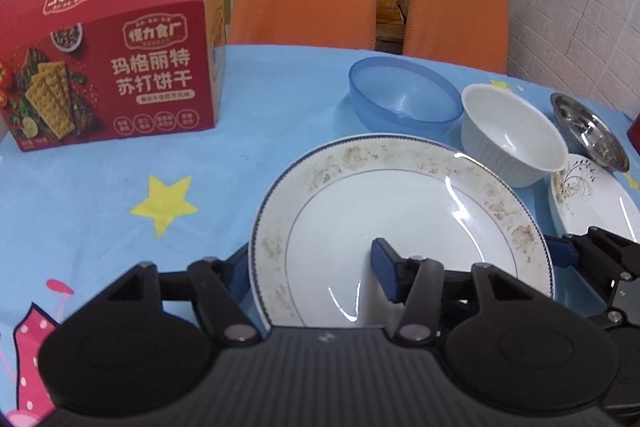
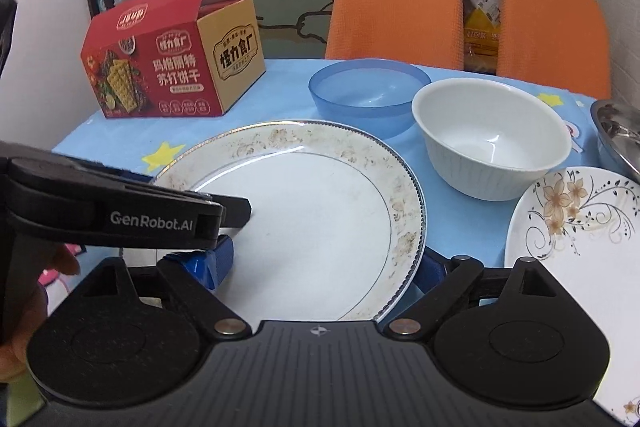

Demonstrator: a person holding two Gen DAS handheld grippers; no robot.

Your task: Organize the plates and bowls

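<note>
A large white plate (image 1: 400, 211) with a worn gold floral rim lies in front of both grippers on the blue tablecloth. My left gripper (image 1: 312, 269) is shut on its near left rim, one blue pad on the plate's face and the other under the edge. In the right wrist view the same plate (image 2: 320, 211) has its right rim between the fingers of my right gripper (image 2: 324, 265). Those jaws stand wide and open, one pad lying on the plate's face and the other outside the edge. The left gripper's black finger (image 2: 236, 207) reaches in from the left.
Behind the plate stand a blue translucent bowl (image 2: 368, 95), a white ribbed bowl (image 2: 492, 139) and a steel dish (image 2: 620, 135). A smaller flower-patterned plate (image 2: 580, 239) lies at the right. A red cracker box (image 2: 172, 63) stands back left, with two orange chairs (image 2: 396, 11) beyond the table.
</note>
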